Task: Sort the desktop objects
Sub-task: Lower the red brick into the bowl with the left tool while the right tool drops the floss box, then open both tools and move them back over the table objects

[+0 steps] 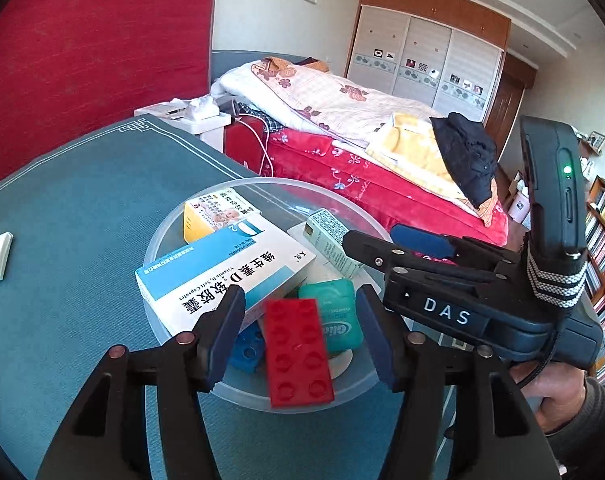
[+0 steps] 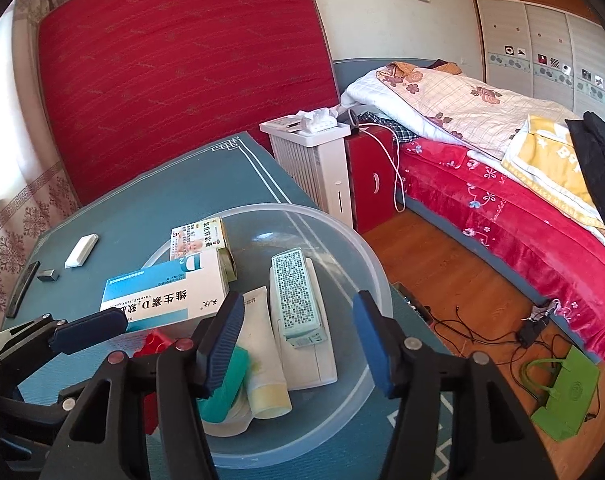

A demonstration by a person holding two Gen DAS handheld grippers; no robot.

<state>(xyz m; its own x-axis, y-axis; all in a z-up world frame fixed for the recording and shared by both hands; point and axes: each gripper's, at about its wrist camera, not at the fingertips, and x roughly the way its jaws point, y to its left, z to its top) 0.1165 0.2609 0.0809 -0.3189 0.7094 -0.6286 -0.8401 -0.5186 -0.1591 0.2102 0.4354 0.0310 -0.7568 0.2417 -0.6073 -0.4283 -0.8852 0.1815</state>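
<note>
While both grippers hang over the clear plastic bowl [image 1: 190,216] at the lower centre of each view, neither holds anything: the left gripper [image 1: 300,320] has its jaws spread wide either side of the red building plate [image 1: 296,354], and the right gripper [image 2: 298,338] is just as wide open above the pale tube [image 2: 264,356] and the speckled green box [image 2: 296,294]. The red plate looks the likeliest trouble. It leans on the bowl's near rim, partly over a blue brick [image 1: 248,346], so a gripper that nudges it could tip it out onto the teal counter [image 1: 82,200]. The big vitamin D carton [image 1: 222,276] lies tilted on top of other things and overhangs the bowl's left edge; I'd guess a bump would slide it off. The two grippers are also near each other, so they could knock together. Left of the bowl, a white eraser-like block [image 2: 81,251] and a small grey piece [image 2: 48,276] lie loose on the counter, unsorted.
</note>
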